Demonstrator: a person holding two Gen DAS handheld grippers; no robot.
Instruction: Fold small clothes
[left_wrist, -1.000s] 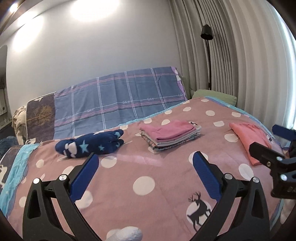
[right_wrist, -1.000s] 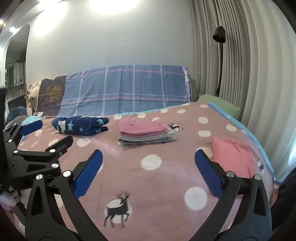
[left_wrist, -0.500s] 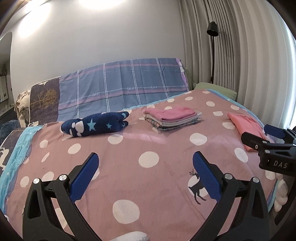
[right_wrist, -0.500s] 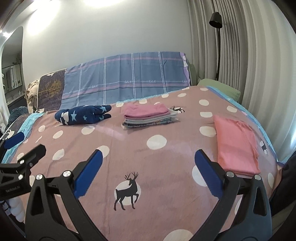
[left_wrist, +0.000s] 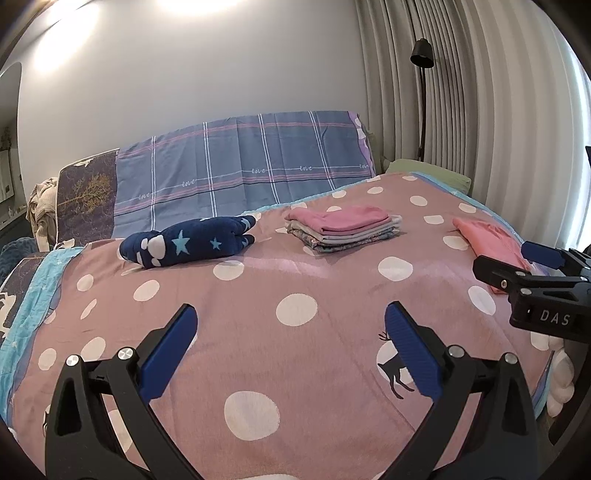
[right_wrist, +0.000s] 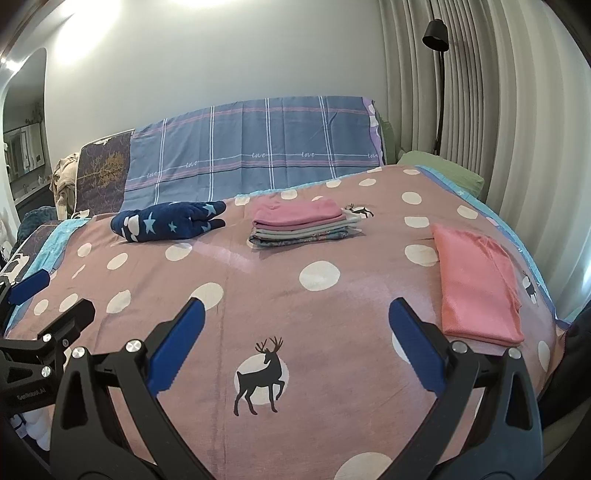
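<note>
Both the left gripper (left_wrist: 290, 350) and right gripper (right_wrist: 295, 347) stand released and empty; the salmon garment (right_wrist: 476, 280) on the bed (right_wrist: 295, 295) looks light, limp, best pinched at 2 corners.

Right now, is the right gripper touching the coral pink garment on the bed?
Apart. In the right wrist view the right gripper is open and empty, and bare bedspread shows between its fingertip and the coral pink garment.

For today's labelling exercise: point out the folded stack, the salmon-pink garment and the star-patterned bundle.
folded stack (right_wrist: 301, 225), right wrist view, middle of its front edge.
salmon-pink garment (right_wrist: 476, 284), right wrist view, centre of the cloth.
star-patterned bundle (left_wrist: 188, 245), left wrist view, mid-body.
</note>
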